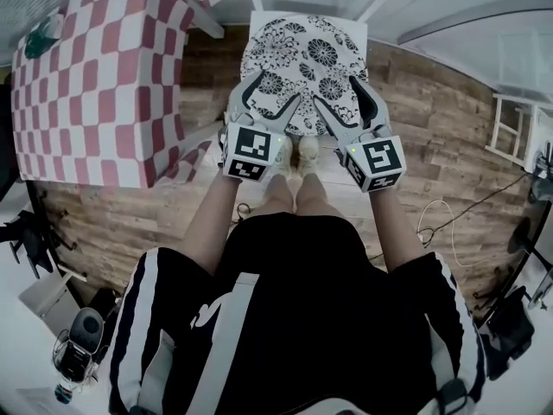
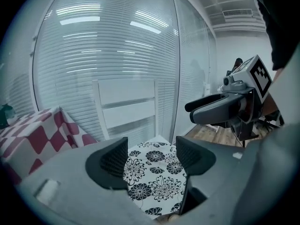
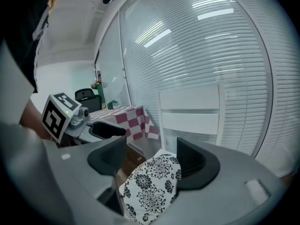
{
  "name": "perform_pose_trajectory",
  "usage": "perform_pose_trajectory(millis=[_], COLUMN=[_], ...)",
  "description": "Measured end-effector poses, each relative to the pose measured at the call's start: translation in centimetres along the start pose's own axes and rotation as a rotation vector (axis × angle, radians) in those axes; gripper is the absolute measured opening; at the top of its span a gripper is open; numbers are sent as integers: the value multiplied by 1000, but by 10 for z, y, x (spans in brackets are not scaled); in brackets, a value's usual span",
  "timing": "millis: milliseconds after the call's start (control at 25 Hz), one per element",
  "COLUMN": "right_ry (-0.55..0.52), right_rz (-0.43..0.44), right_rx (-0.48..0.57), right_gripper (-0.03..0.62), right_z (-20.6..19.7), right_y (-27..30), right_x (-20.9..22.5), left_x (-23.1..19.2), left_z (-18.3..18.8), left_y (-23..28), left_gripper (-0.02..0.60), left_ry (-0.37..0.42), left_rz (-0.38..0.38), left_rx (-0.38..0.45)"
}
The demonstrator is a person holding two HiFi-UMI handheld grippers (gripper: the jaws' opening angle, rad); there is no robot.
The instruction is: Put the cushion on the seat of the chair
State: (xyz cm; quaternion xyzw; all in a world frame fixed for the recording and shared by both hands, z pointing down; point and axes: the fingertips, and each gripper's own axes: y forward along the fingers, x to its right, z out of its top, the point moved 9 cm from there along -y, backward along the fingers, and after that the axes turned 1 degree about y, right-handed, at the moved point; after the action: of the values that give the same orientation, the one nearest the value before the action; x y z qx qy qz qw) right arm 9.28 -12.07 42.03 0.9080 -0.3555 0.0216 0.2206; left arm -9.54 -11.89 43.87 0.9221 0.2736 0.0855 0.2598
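The cushion, white with black flower print, lies flat on the white chair seat. My left gripper and right gripper hang side by side over its near edge, both open with nothing between the jaws. In the left gripper view the cushion shows below and beyond the open left gripper, with the chair back behind it. The right gripper view shows the same cushion past the open right gripper, clear of the pads.
A table under a red-and-white checked cloth stands left of the chair. The person's feet are just before the seat on the wooden floor. A white rack and a loose cable are to the right. Glass walls with blinds stand behind the chair.
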Motion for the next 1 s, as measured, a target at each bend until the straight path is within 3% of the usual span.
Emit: perform_pose_trajectory(millis=[400, 600, 680, 880, 1000], right_ry=[-22, -40, -45, -59, -71], right_rz=[-60, -87, -98, -109, -116], right_rx=[101, 141, 159, 221, 261], right_gripper=[221, 162, 124, 76, 51], right_z=[58, 83, 91, 115, 128], right_y=[-19, -30, -35, -46, -51], right_x=[-13, -14, -14, -17, -18], left_x=[7, 4, 3, 2, -1], left_z=[49, 74, 85, 108, 120], left_y=[-31, -39, -42, -54, -64], left_gripper=[324, 288, 241, 235, 194], left_ry=[-34, -33, -38, -35, -44], left_rz=[-20, 18, 35, 51, 70], left_rx=[85, 133, 160, 205, 248])
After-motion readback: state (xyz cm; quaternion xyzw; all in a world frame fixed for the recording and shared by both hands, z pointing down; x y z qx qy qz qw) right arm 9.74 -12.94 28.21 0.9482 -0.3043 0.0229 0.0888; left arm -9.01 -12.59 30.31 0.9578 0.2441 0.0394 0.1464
